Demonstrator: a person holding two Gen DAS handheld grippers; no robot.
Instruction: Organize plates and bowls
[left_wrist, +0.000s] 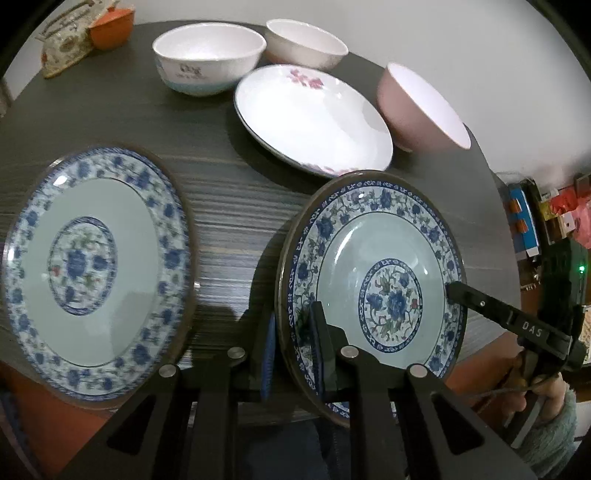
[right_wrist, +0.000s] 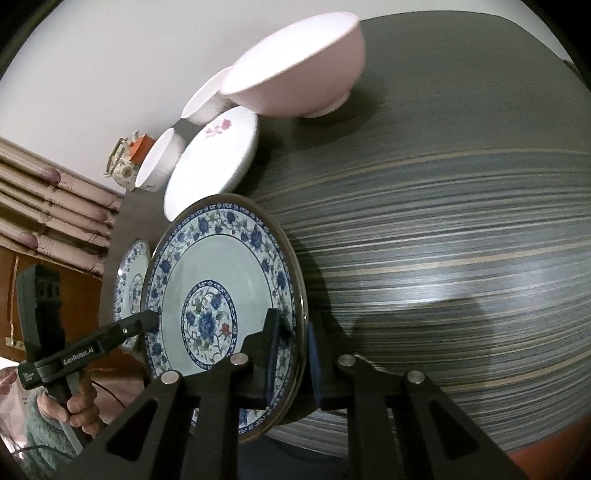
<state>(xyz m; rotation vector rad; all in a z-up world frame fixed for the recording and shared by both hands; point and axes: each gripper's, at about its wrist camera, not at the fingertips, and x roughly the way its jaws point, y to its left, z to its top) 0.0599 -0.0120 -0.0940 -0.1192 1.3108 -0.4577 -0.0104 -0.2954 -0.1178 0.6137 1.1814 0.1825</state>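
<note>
Table (left_wrist: 229, 221): three bowls (left_wrist: 208, 55), white dish (left_wrist: 314, 118), second blue plate (left_wrist: 96, 273) alongside. Held plate (left_wrist: 373, 280): blue-floral rim, tilted; left gripper (left_wrist: 291, 347) and right gripper (right_wrist: 291, 354) each clamp its edge.

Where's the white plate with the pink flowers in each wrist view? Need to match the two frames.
Left wrist view: white plate with pink flowers sits upper centre, on the table behind the held blue-patterned plate.
Right wrist view: the same plate is upper left, seen at a slant, beyond the held plate's far rim.
Shared landmark: the pink bowl right next to it.
</note>
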